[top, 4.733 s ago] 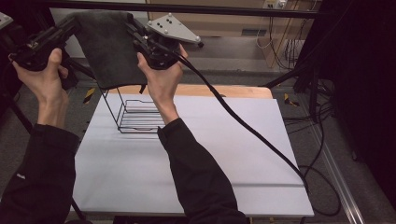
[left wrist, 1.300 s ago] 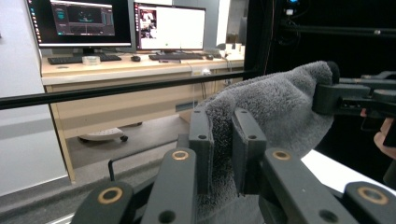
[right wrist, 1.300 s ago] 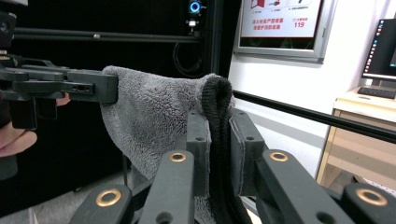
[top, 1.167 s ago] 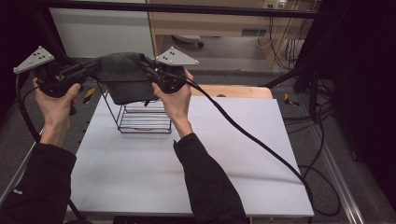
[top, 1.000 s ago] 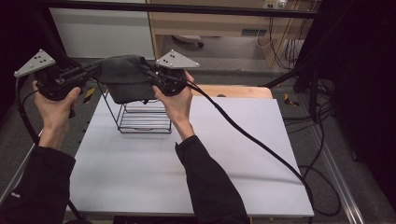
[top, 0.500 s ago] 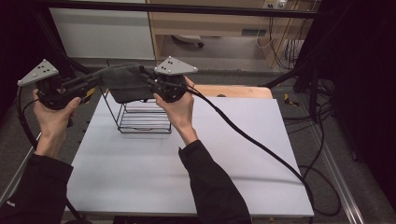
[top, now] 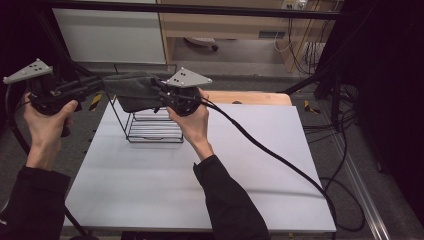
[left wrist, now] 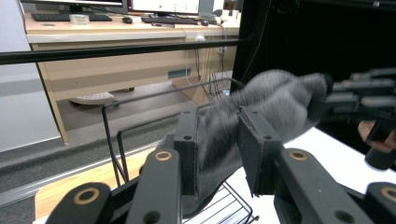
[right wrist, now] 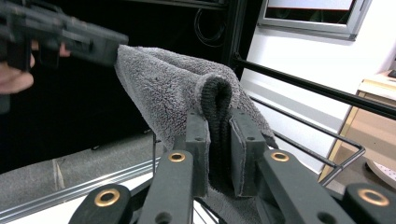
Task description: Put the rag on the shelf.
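Note:
A grey towel (top: 132, 90) hangs bunched between my two grippers, just over the top of a black wire rack (top: 150, 140). My left gripper (top: 102, 85) has the towel's left end between its jaws; in the left gripper view the cloth (left wrist: 280, 102) fills the gap of that gripper (left wrist: 217, 116), whose jaws have just been opening. My right gripper (top: 154, 84) is shut on the towel's right end, and a thick fold (right wrist: 173, 88) is pinched in this gripper (right wrist: 217, 116). Each gripper view shows the other gripper, the right one (left wrist: 364, 93) and the left one (right wrist: 70, 37), at the towel's far end.
The rack stands at the back left of the white table (top: 140, 190), with a wooden board (top: 250, 96) behind it. Its wires (left wrist: 109, 126) pass under the towel. A cable (top: 280, 160) trails from the right gripper across the table. A black frame bar (top: 200, 9) runs overhead.
The towel has come down from a high, spread hang to a bunch just above the rack. The left hand has drifted outward to the left, and the right hand has sunk a little.

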Tool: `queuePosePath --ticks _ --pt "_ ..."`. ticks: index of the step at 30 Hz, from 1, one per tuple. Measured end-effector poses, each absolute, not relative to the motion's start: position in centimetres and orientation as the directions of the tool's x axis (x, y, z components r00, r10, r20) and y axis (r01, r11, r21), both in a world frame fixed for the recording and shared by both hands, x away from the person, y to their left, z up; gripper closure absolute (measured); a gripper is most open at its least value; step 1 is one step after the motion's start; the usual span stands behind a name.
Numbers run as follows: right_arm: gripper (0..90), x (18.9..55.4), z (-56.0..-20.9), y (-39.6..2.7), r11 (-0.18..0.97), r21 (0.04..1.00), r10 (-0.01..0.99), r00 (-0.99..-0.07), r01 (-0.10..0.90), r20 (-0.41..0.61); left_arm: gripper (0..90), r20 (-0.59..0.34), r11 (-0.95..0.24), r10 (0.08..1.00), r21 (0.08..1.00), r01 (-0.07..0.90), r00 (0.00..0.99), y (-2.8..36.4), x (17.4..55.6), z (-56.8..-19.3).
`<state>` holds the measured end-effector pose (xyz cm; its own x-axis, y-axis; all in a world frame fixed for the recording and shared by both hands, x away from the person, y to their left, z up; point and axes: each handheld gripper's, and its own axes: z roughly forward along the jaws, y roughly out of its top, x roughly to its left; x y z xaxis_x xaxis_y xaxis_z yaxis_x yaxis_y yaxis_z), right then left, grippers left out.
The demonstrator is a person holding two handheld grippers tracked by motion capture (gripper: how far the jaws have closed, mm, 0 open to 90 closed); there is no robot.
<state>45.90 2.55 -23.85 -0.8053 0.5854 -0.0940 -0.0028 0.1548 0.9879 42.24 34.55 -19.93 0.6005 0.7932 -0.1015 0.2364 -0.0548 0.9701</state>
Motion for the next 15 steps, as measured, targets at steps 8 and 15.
queuePosePath --ticks 8,15 --pt "79.6 45.7 -24.6 2.3 0.159 0.987 0.578 -0.811 0.005 -0.090 81.9 -0.131 -0.061 0.789 0.956 0.288 0.600 33.9 42.9 -19.5" --pt "79.6 45.6 -24.7 2.4 0.173 0.985 0.575 -0.812 -0.001 -0.102 86.7 -0.130 -0.053 0.802 0.957 0.287 0.583 33.8 43.1 -18.8"
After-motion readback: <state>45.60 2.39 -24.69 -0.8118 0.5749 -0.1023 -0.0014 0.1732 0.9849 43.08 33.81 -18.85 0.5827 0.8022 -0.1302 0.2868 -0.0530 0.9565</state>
